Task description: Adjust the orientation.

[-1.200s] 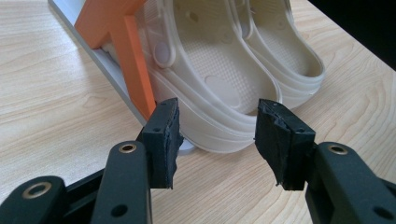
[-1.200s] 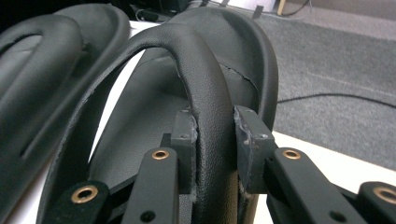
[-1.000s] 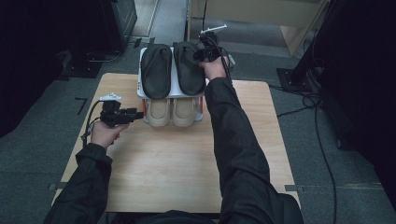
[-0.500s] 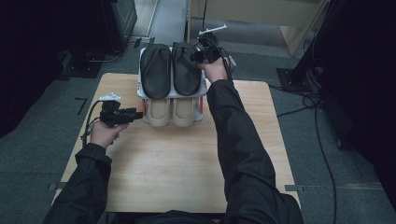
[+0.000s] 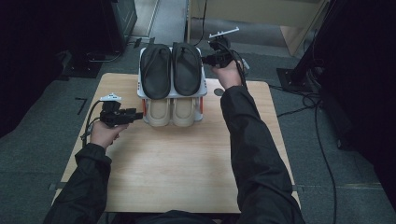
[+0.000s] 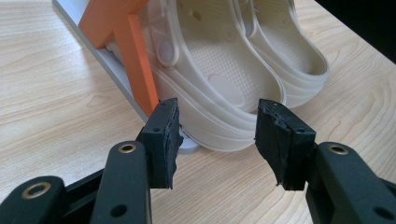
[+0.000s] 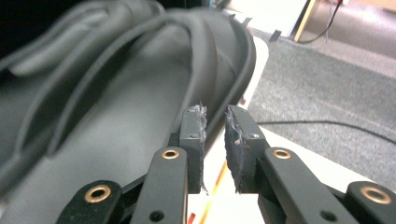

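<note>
Taking the white two-tier shoe rack (image 5: 203, 88) on the wooden table (image 5: 177, 163) as landmark: nearest the person, the left gripper (image 5: 133, 115) hangs just beside its lower tier, jaws spread and empty, facing the cream clogs (image 6: 243, 70). Farther off, at the rack's upper right corner, the right gripper (image 7: 215, 140) has just been closing; its pads stand narrowly apart around the black sandal's (image 7: 116, 93) edge, without clearly pressing it.

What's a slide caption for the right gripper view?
Right gripper, jaws nearly closed with a slim gap, at the rim of the black slipper on the rack.
</note>
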